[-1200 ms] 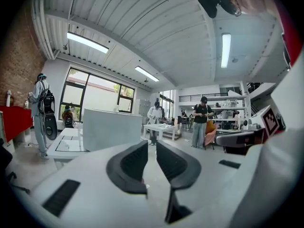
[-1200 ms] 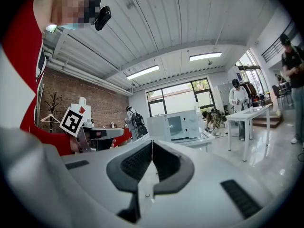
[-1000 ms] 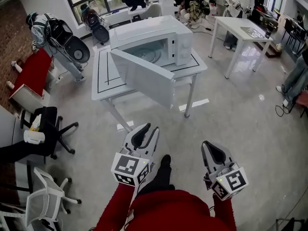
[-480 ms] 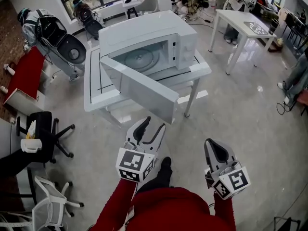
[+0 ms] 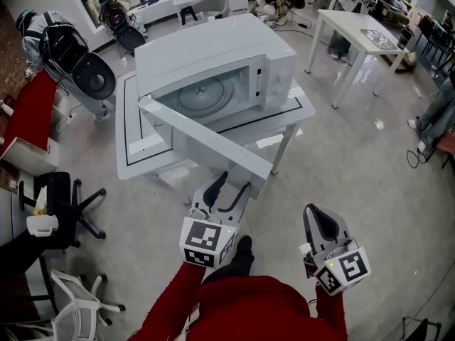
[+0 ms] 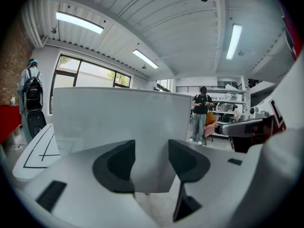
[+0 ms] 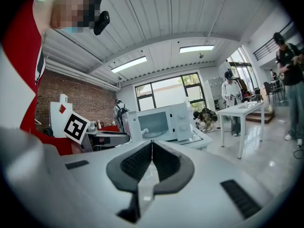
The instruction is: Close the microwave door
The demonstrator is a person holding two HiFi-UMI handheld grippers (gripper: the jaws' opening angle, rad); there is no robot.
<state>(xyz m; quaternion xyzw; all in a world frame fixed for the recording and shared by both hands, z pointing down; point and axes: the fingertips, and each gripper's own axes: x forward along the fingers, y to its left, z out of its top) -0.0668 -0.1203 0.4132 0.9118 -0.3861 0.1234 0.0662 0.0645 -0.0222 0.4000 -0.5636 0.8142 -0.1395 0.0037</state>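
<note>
A white microwave (image 5: pixel 213 48) stands on a white table (image 5: pixel 135 155), its door (image 5: pixel 206 144) swung wide open toward me. My left gripper (image 5: pixel 233 183) is just short of the door's outer edge, its jaws opening, with nothing between them. In the left gripper view the door panel (image 6: pixel 123 122) fills the space right behind the left gripper (image 6: pixel 151 160). My right gripper (image 5: pixel 318 215) hangs lower right, away from the door, shut and empty. In the right gripper view the right gripper (image 7: pixel 152 148) points toward the microwave (image 7: pixel 159 122) farther off.
A second white table (image 5: pixel 355 30) stands at the upper right. A black office chair (image 5: pixel 60 194) and a white chair (image 5: pixel 71 297) are on the left. Backpacks and people are at the room's far side; one person (image 6: pixel 202 110) stands beyond the door.
Both grippers have come closer to the microwave and its table. The left gripper's jaws have spread wider and now sit just under the open door's edge.
</note>
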